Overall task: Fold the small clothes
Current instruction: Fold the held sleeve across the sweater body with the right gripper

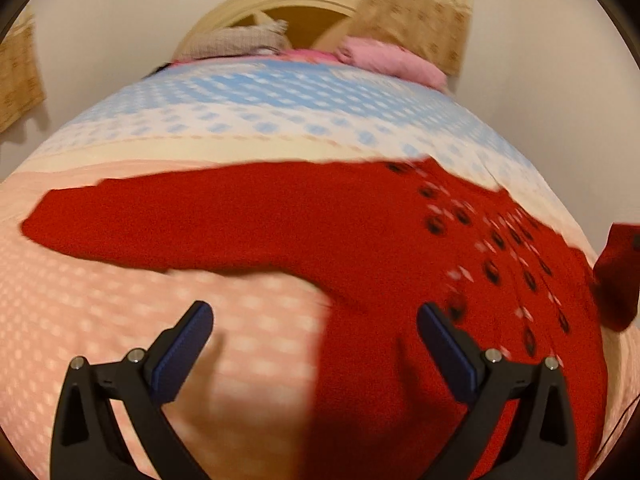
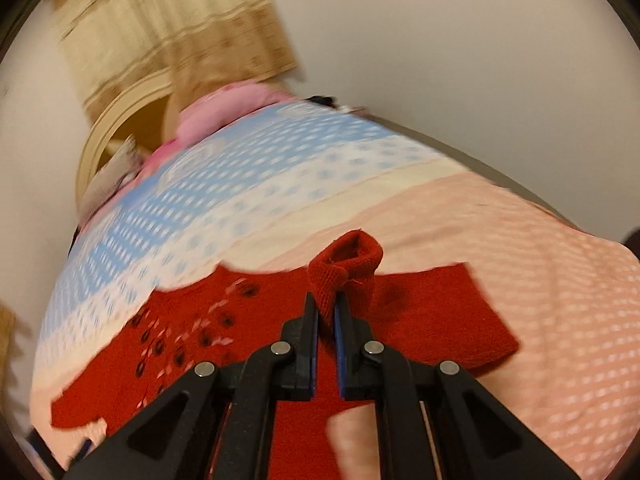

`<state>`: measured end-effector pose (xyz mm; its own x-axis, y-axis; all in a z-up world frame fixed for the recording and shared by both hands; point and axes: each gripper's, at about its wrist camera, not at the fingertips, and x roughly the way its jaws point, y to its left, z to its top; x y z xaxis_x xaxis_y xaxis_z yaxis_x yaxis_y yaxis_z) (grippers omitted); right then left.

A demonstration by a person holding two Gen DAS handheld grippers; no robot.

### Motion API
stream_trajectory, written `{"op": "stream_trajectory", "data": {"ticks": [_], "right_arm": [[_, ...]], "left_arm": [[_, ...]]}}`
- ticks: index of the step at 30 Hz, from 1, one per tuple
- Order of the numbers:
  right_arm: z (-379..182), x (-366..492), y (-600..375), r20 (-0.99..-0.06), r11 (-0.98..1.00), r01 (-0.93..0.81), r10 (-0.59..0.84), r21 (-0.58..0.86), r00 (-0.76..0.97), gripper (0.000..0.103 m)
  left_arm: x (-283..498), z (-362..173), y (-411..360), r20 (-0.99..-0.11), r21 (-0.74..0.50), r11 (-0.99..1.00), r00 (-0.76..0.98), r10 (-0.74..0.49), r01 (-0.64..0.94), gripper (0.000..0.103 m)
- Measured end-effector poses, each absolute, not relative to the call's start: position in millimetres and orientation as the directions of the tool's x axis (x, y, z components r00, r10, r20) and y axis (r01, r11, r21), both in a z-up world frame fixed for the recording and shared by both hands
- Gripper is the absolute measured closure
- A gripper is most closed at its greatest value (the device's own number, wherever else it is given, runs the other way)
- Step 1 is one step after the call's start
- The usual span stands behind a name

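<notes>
Pink, cream and blue dotted bedspread (image 1: 248, 128) fills the view beyond both sets of fingers. A red sweater (image 1: 360, 240) lies flat on it, one sleeve (image 1: 160, 216) stretched ahead of the left gripper (image 1: 314, 320), jaws wide, holding nothing. The right gripper (image 2: 326, 304) is pinched on the other cuff (image 2: 346, 264), lifted above the fingertips.

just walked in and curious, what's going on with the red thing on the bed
A person with a handheld gripper in each hand is folding a small red sweater spread on a pink and blue dotted bedspread. The right gripper is shut on a sleeve cuff, lifted above the garment. The left gripper is open, its fingers straddling the sweater's near edge without gripping it. The other sleeve lies flat, stretched out to the side.
</notes>
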<state>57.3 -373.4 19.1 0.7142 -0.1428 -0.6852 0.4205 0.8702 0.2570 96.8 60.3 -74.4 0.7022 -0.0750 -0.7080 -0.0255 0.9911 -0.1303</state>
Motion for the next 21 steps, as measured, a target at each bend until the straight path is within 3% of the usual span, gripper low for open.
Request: {"op": "stream_trajectory", "data": {"ticks": [9, 21], "right_arm": [[-16.8, 118.9, -223.6, -0.691, 0.96, 0.233, -0.061, 0.158, 0.721, 0.097], [-39.8, 151.1, -102.2, -0.697, 0.99, 0.007, 0.094, 0.14, 0.711, 0.097]], "left_arm": [[104.5, -85.0, 137.0, -0.682, -0.087, 0.973, 0.725, 0.098, -0.213, 0.0], [108.4, -111.2, 163.0, -0.715, -0.28, 0.927, 0.699, -0.026, -0.251, 0.0]]}}
